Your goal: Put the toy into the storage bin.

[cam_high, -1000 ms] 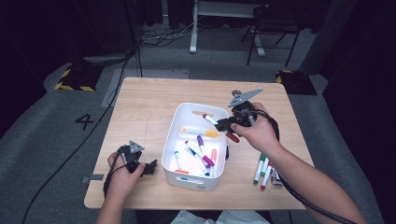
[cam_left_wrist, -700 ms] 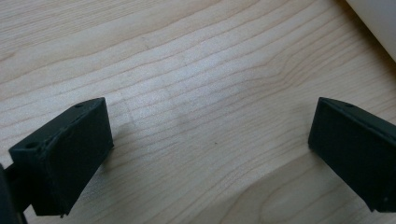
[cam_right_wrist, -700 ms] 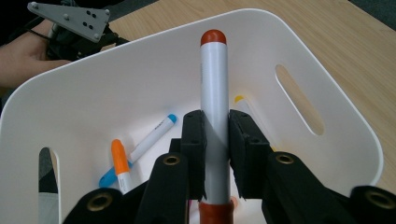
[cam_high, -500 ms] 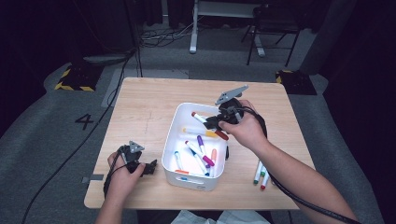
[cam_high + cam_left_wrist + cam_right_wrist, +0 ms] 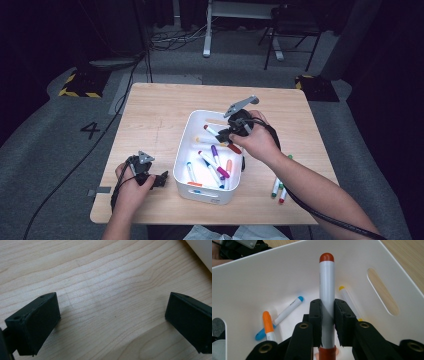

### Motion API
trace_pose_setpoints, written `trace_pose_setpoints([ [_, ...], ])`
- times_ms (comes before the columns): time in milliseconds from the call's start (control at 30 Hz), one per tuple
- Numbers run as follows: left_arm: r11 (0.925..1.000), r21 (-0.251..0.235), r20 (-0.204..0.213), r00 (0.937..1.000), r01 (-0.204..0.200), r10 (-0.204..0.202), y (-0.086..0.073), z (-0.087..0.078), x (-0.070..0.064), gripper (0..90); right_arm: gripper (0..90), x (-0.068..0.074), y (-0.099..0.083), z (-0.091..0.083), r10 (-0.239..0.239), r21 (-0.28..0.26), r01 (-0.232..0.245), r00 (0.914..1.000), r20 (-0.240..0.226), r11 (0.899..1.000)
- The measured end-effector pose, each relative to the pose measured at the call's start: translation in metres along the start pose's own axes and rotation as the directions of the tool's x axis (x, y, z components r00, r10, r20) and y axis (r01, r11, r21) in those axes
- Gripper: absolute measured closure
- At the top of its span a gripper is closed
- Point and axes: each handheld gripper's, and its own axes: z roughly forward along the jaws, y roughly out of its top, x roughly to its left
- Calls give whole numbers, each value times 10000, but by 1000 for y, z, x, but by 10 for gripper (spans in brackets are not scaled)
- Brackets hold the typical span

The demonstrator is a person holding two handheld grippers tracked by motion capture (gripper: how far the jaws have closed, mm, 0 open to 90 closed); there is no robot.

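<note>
Overhead, red-capped marker (image 5: 327, 295) clamped above white bin (image 5: 249, 285), label unreadable.

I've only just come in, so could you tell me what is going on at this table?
A person is sorting markers into a white bin on a wooden table. The right gripper is shut on a red-capped marker and holds it over the bin, which already contains several markers. The left gripper rests open on the table beside the bin, holding nothing. A few more markers lie on the table to the bin's right.
</note>
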Motion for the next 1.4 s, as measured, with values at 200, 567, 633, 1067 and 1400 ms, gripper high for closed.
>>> trace_pose_setpoints([
  [200,10000,2,5,10000,3,-3,0,0,0,1,765,4,-2,12,-215,445,212,9998,60,9988],
  [567,10000,-1,6,10000,3,-3,0,0,0,1,765,7,-8,34,-745,1019,743,9972,-23,9920],
  [633,10000,0,6,10000,0,0,0,0,0,1,765,9,-9,37,-740,1127,741,9972,-53,9909],
  [1067,10000,3,7,10000,0,0,0,0,0,1,605,17,-13,53,-971,1792,1034,9943,-437,9784],
  [1400,10000,4,7,10000,1,-1,0,0,0,1,429,19,-10,23,-604,649,634,9971,-472,9959],
])
